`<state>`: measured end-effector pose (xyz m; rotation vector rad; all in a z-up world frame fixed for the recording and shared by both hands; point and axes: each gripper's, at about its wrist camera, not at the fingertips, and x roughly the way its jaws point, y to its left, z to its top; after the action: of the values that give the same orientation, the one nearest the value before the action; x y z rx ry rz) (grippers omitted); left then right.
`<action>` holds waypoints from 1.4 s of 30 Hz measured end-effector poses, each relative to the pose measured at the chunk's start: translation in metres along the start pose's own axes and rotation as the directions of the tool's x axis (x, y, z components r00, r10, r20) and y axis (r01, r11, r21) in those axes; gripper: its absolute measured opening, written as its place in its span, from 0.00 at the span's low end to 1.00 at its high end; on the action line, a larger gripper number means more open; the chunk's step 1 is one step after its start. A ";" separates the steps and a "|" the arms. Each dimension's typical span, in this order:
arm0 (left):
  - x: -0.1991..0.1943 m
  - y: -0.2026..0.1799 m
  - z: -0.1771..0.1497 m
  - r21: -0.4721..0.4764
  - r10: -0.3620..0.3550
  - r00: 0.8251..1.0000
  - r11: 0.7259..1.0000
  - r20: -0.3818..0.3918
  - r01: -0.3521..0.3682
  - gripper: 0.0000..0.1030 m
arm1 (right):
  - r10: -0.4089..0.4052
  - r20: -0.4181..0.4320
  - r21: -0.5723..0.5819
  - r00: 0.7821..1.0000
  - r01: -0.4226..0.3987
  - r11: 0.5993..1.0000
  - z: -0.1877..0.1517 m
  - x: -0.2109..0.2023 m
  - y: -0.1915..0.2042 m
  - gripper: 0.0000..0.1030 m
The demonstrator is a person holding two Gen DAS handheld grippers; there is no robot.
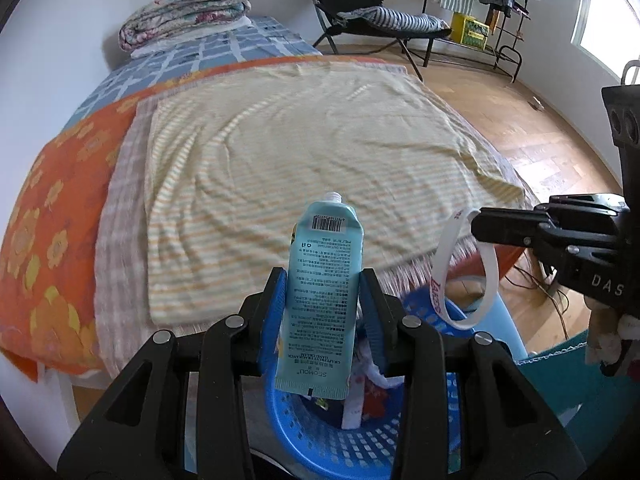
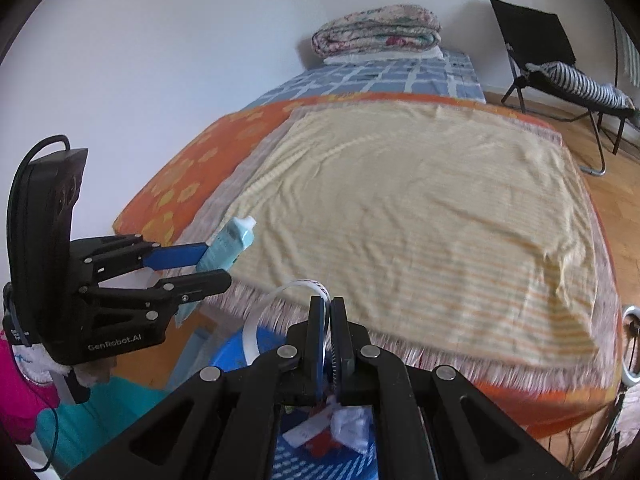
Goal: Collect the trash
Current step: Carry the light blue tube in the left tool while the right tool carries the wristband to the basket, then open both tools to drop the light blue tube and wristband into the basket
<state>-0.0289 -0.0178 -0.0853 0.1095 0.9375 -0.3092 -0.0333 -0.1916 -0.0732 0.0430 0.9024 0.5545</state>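
Note:
My left gripper (image 1: pixel 323 280) is shut on a light blue cream tube (image 1: pixel 324 280), held upright, open nozzle up, above a blue perforated trash basket (image 1: pixel 320 436). The tube also shows in the right wrist view (image 2: pixel 229 245). My right gripper (image 2: pixel 327 312) is shut on a white paper band (image 2: pixel 280 294) that loops out over the basket (image 2: pixel 236 350); the band hangs from its fingertips in the left wrist view (image 1: pixel 476 276). Crumpled paper and wrappers (image 2: pixel 344 420) lie in the basket.
A bed with a yellow striped towel (image 1: pixel 312 152) over an orange flowered cover (image 1: pixel 52 216) lies just ahead. A folded quilt (image 1: pixel 188 12) sits at its head. A black folding chair (image 1: pixel 360 8) and clothes rack (image 1: pixel 492 4) stand on the wooden floor at right.

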 end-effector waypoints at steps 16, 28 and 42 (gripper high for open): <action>0.023 -0.026 -0.042 0.039 -0.031 0.995 0.999 -0.090 0.035 0.36 | 0.006 -0.119 0.033 0.993 -0.002 0.999 -0.067 0.016 -0.005 0.01; 0.039 -0.040 -0.056 0.057 -0.045 0.989 0.997 -0.142 0.054 0.37 | 0.003 -0.182 0.065 0.983 0.010 0.998 -0.091 0.030 -0.013 0.06; 0.055 -0.035 -0.069 0.041 -0.020 0.981 0.999 -0.191 0.028 0.48 | 0.022 -0.229 0.101 0.973 0.002 0.995 -0.096 0.043 -0.013 0.43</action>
<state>-0.0630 -0.0475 -0.1686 0.1696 1.1229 -0.3459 -0.0790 -0.2007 -0.1686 0.0759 1.1564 0.5299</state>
